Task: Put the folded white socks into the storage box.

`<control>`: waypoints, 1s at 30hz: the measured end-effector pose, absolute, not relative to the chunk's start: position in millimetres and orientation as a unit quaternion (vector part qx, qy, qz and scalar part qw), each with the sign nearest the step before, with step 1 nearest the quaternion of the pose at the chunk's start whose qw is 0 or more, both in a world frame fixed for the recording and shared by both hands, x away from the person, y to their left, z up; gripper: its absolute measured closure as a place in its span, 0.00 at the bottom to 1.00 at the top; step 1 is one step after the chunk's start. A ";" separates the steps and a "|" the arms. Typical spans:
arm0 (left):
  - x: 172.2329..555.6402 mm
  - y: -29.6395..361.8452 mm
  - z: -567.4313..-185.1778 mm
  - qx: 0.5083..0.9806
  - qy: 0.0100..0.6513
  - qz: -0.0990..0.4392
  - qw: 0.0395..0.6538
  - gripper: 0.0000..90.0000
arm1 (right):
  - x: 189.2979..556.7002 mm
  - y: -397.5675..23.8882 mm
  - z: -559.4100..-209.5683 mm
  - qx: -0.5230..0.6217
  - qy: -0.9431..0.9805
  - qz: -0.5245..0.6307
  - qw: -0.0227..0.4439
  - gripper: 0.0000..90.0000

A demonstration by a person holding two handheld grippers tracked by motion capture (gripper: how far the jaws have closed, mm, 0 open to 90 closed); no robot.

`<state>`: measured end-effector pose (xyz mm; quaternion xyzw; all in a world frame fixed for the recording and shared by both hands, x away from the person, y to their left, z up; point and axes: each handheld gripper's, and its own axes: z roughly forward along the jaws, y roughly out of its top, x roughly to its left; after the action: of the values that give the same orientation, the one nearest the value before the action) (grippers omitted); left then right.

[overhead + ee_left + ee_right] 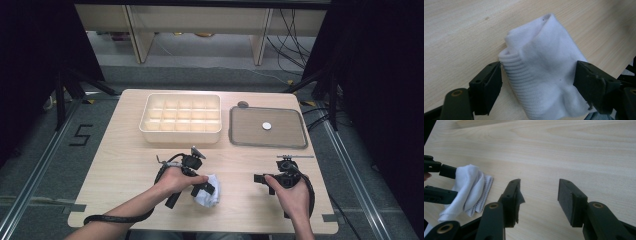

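Jaws of the left gripper (537, 82) stand wide apart on either side of a bunched white sock (541, 67) — one just meets its ribbed cuff, neither squeezes it. That sock lies on the wooden counter (125, 150) near the front edge. Off to its right, the right gripper (539, 197) hovers with jaws apart over bare wood — a compartment box (181, 119) and grey tray (240, 131) sit beyond.

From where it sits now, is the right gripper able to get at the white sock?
Probably yes: bare table lies between the right gripper and the white sock. But the left gripper already straddles it, so the two might collide.
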<state>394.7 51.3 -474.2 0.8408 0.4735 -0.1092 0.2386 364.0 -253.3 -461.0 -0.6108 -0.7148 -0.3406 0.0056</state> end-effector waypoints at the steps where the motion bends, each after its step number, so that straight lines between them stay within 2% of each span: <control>1: 394.5 50.3 -475.3 0.841 0.474 -0.108 0.238 0.24 | 364.2 -251.9 -461.2 -0.610 -0.715 -0.342 0.003 0.60; 3: 394.2 48.6 -477.2 0.842 0.473 -0.106 0.235 0.25 | 362.3 -247.1 -458.8 -0.624 -0.702 -0.342 0.031 0.60; 6: 395.0 47.7 -480.6 0.841 0.475 -0.111 0.236 0.27 | 362.7 -248.0 -459.1 -0.612 -0.710 -0.348 0.029 0.60; 7: 396.2 49.1 -481.1 0.847 0.467 -0.114 0.230 0.28 | 362.7 -249.3 -459.2 -0.606 -0.708 -0.359 0.044 0.60; 13: 396.1 49.8 -484.6 0.842 0.468 -0.124 0.237 0.34 | 364.0 -251.8 -461.7 -0.601 -0.715 -0.356 0.012 0.60; 20: 392.9 50.6 -486.3 0.837 0.465 -0.122 0.262 0.54 | 363.4 -249.7 -460.8 -0.604 -0.720 -0.343 0.008 0.60; 24: 391.9 52.1 -484.0 0.850 0.442 -0.113 0.263 0.66 | 363.2 -248.7 -460.7 -0.599 -0.722 -0.345 0.009 0.60; 26: 390.9 51.1 -484.0 0.848 0.442 -0.113 0.271 0.70 | 363.5 -250.2 -461.2 -0.589 -0.723 -0.359 0.026 0.60; 30: 390.6 51.4 -483.9 0.851 0.434 -0.112 0.275 0.74 | 362.8 -249.4 -461.2 -0.591 -0.723 -0.358 0.023 0.60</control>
<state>390.6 51.4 -483.9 0.8506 0.4341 -0.1125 0.2747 362.8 -249.4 -461.2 -0.5906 -0.7229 -0.3578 0.0233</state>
